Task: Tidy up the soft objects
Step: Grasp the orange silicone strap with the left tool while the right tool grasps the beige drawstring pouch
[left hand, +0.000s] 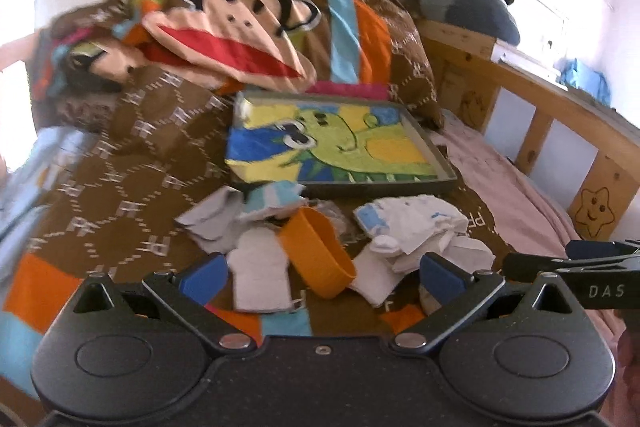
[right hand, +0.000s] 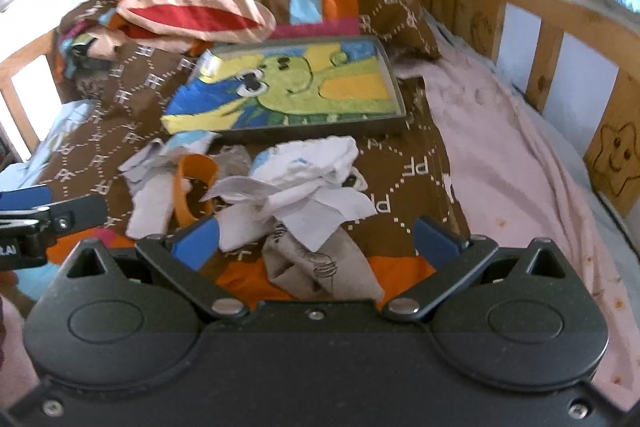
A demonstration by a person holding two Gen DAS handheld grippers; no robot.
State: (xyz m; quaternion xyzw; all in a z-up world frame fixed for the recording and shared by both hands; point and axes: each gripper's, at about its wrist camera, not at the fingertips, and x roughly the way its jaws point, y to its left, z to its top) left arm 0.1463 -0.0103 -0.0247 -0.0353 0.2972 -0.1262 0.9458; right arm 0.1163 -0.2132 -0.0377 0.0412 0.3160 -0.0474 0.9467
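Note:
A heap of small cloths lies on the brown bedspread: white and grey pieces [left hand: 260, 267], a white and blue printed piece [left hand: 412, 223] and an orange cup [left hand: 318, 255] on its side among them. My left gripper [left hand: 324, 275] hangs open just above the heap with nothing between its blue pads. In the right wrist view the same heap [right hand: 296, 183] lies ahead, with a beige printed cloth [right hand: 320, 263] nearest. My right gripper [right hand: 316, 239] is open over that cloth and holds nothing. A grey tray [left hand: 444, 167] lined with a green cartoon towel [left hand: 340, 143] sits behind the heap.
A monkey-face cushion [left hand: 232, 31] and striped pillows rest at the head of the bed. A wooden rail [left hand: 560, 123] with a star drawing runs along the right side. A pink sheet [right hand: 512, 147] covers the right part of the mattress. Each gripper shows at the other view's edge.

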